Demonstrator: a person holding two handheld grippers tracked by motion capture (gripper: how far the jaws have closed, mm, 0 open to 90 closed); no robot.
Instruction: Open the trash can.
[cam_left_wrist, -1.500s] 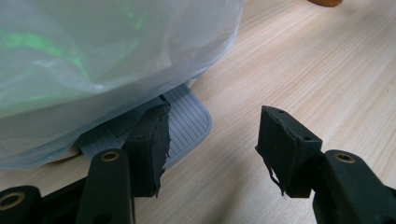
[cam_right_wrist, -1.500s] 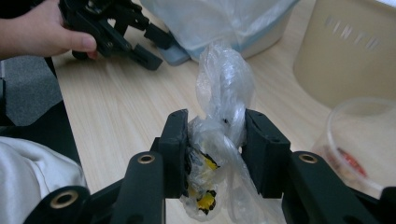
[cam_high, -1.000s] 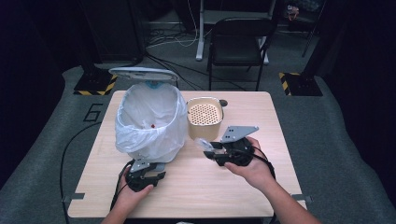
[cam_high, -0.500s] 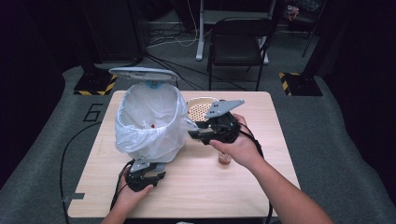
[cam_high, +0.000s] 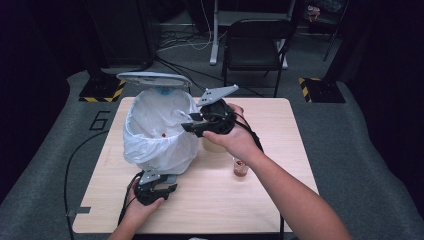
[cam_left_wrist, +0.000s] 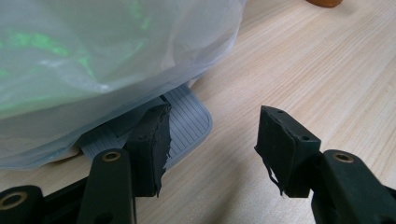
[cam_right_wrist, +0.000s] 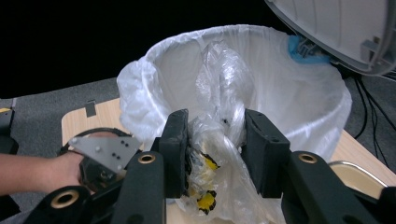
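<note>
A bin (cam_high: 157, 135) lined with a white bag stands on the table's left half, its grey lid (cam_high: 152, 79) raised. My right gripper (cam_high: 189, 127) hangs over the bin's right rim. In the right gripper view it (cam_right_wrist: 212, 126) is shut on a crumpled clear plastic bag (cam_right_wrist: 219, 140) with yellow scraps inside, just before the bin's mouth (cam_right_wrist: 280, 79). My left gripper (cam_high: 165, 186) sits low at the bin's foot. Its jaws (cam_left_wrist: 215, 114) have just closed a little and stand apart with nothing between them. One pad (cam_left_wrist: 152, 135) rests on the ribbed grey pedal (cam_left_wrist: 187, 121).
A small clear cup (cam_high: 240, 167) with red contents stands on the wooden table (cam_high: 280, 125) under my right forearm. A tan bowl (cam_high: 214, 145) sits right of the bin. A chair (cam_high: 255, 45) and cables lie beyond the far edge.
My right gripper has risen and moved left from the table's middle to the bin's rim, uncovering the small cup. The left gripper has stayed at the pedal.
</note>
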